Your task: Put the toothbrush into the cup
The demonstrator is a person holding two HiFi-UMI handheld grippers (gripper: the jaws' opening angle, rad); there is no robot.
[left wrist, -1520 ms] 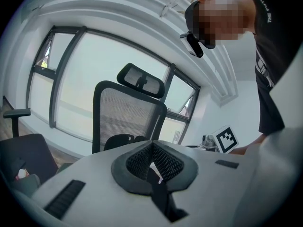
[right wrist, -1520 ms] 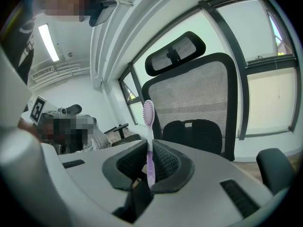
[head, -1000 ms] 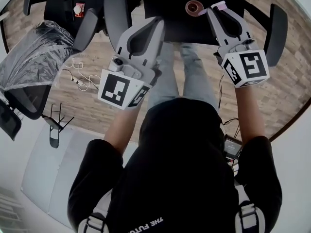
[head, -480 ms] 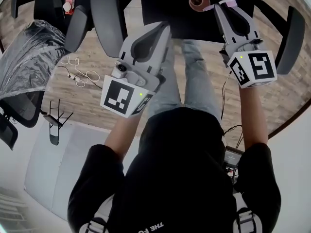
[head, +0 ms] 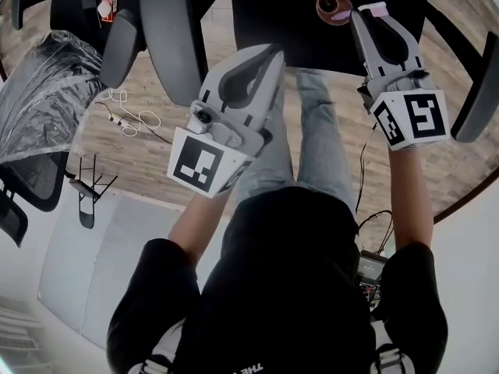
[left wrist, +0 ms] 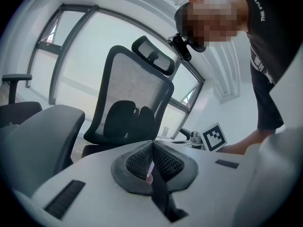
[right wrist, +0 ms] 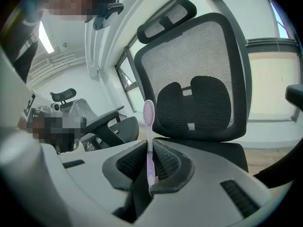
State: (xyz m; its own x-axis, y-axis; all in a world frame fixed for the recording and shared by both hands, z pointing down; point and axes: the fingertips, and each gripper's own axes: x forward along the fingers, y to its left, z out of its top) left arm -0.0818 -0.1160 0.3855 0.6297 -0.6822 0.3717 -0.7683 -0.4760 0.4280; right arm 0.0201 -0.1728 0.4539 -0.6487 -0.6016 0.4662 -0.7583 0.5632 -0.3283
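1. My right gripper point(right wrist: 148, 167): jaws closed on the toothbrush point(right wrist: 149, 126), pinched low on its handle between the dark ribbed pads point(right wrist: 167, 164). The brush was lilac-pink and stood upright along the jaws. Its bristle head rose clear above the jaw tips.

2. Same gripper, head view point(head: 366, 12): its tip was held over the black desk point(head: 273, 14), just beside the cup point(head: 333, 5). Pink ends of the toothbrush point(head: 376, 8) showed on either side of the tip. The end nearer the cup lay at the cup's rim; I could not tell whether it touched.

3. Cup: small, round and brown, standing on the desk.

4. My left gripper point(left wrist: 151, 162): jaws drawn together, pads meeting. A thin pale sliver showed in the seam between them; I could not tell what it was. In the head view this gripper point(head: 267, 54) had its tip at the desk's front edge, apart from the cup.

5. Surroundings: a mesh-backed office chair point(right wrist: 199, 79) beyond the right gripper; a grey chair point(head: 171, 29) beside the desk; a white cable point(head: 129, 119) lying on the wooden floor point(head: 156, 146).
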